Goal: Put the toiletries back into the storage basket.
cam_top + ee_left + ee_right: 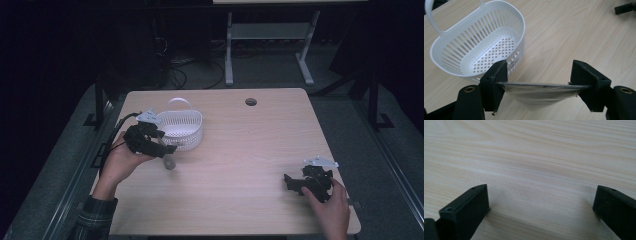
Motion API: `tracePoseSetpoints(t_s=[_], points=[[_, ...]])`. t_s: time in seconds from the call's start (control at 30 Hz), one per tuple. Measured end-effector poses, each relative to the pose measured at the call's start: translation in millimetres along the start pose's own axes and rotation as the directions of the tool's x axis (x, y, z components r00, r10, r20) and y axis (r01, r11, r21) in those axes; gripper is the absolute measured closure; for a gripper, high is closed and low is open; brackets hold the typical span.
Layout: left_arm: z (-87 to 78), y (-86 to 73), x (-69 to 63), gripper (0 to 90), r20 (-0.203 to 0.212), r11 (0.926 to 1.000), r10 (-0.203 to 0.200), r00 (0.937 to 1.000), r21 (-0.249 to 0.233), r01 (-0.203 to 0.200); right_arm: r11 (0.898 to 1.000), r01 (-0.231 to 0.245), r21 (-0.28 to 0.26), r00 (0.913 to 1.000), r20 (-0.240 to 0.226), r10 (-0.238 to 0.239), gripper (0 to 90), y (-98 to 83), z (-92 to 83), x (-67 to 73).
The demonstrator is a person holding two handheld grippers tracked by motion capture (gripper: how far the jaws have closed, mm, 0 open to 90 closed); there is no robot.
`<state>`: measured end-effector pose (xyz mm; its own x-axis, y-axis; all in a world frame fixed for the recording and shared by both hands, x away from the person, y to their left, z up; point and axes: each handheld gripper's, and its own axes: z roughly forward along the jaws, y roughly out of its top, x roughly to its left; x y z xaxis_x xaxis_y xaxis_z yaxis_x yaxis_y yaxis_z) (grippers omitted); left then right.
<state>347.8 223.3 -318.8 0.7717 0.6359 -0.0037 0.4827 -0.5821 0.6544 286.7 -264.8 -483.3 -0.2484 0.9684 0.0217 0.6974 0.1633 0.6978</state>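
The left gripper (167,150) is sitting at the left side of the table (240,150), just near of a white slotted basket (182,127). In the left gripper view, its two black jaws are pinching a thin, flat, greyish object (541,91) by its opposite edges (what it is exactly I cannot tell; it looks like a disc or lid seen edge-on, bulging slightly downward). The object is hanging above the bare wood, just beside the basket's near wall and outside it. The basket is standing upright with its loop handle (179,102) rising at the far side, and its perforated floor is showing bare in the left gripper view.

The right gripper (295,184) is resting low at the near right corner of the table, held by the person's right hand (332,207), well apart from the basket. In the right gripper view its jaws are standing spread wide, with only wood grain between them.
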Motion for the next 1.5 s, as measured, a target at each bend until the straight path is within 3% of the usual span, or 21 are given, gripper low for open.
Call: tracePoseSetpoints(t_s=[0.33, 1.07, 1.5], points=[[-9.5, 5.2, 13.5, 29.5, -0.027, 0.9998, -0.018, 0.9995, 0.000, 0.018, 1.000, -0.003, 0.000, 1.0000, 0.000, 0.003, 0.0, 0.0, 0.1, 0.2], [-39.1, 30.8, 31.7, 29.6, -0.052, 0.9993, -0.019, 0.9985, -0.033, 0.017, 1.000, -0.002, 0.000, 1.0000, 0.000, 0.002, 0.0, 0.0, 0.0, 0.1], [-45.7, 47.5, 43.6, 29.6, -0.060, 0.9984, -0.037, 0.9975, -0.045, 0.034, 1.000, -0.002, 0.000, 1.0000, 0.000, 0.002, 0.0, 0.0, 0.0, 0.1]])
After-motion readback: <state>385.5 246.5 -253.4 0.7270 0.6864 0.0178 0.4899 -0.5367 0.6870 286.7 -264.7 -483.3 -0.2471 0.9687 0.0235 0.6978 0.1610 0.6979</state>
